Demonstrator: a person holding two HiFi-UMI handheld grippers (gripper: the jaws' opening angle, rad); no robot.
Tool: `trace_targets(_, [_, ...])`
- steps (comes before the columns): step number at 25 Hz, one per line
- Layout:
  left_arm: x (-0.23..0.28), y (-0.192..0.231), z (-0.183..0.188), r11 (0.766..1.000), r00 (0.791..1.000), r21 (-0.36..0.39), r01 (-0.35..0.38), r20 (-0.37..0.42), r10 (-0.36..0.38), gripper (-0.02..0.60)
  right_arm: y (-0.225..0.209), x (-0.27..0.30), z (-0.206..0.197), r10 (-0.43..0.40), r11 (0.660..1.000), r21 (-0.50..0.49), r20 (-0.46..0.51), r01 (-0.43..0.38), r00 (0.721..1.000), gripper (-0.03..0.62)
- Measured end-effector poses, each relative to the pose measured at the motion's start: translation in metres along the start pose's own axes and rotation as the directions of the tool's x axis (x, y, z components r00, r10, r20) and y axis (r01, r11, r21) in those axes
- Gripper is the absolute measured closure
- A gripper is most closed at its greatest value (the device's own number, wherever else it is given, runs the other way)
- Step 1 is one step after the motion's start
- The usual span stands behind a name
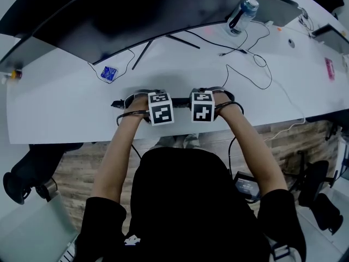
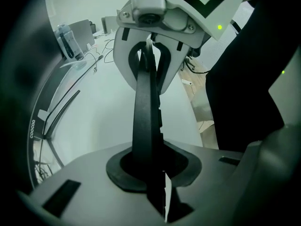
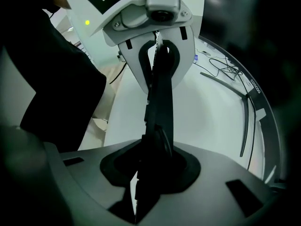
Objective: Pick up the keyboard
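The black keyboard (image 1: 118, 103) is up off the white desk (image 1: 60, 108) near its front edge, held between both grippers; only its left end shows in the head view. My left gripper (image 1: 147, 106) is shut on one end and my right gripper (image 1: 215, 103) on the other. In the left gripper view the keyboard (image 2: 146, 112) stands edge-on, running from my left gripper (image 2: 153, 173) up to the right gripper (image 2: 151, 55). In the right gripper view the keyboard (image 3: 161, 102) rises the same way from my right gripper (image 3: 150, 171) to the left gripper (image 3: 157, 46).
A wide dark monitor (image 1: 136, 10) spans the back of the desk. A water bottle (image 1: 242, 15) stands at the back right, with loose cables (image 1: 253, 61) trailing forward. A small blue item (image 1: 109, 73) lies left of centre. Office chairs (image 1: 22, 184) stand below the desk edge.
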State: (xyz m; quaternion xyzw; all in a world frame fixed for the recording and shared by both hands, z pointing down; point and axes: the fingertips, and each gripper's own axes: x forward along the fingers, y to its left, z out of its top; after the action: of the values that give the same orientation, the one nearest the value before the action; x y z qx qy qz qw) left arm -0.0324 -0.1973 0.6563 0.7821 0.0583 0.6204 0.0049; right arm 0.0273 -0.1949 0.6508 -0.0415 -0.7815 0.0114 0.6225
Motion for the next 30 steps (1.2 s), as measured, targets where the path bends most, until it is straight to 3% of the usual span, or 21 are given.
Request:
trace_targets(12, [0.0,-0.003,0.002,1.0,1.0,-0.02,0.002,-0.02,-0.002,0.506,0.0,-0.001,-0.002,-0.013,1.0,-0.002,0.028,0.013,1.0,0.522])
trace_targets(30, [-0.013,-0.016,0.048,0.991,0.995,-0.101,-0.088,-0.059,0.083,0.506,0.014,-0.031,-0.036,-0.053,0.994,-0.088,0.049,0.058,0.997,0.523])
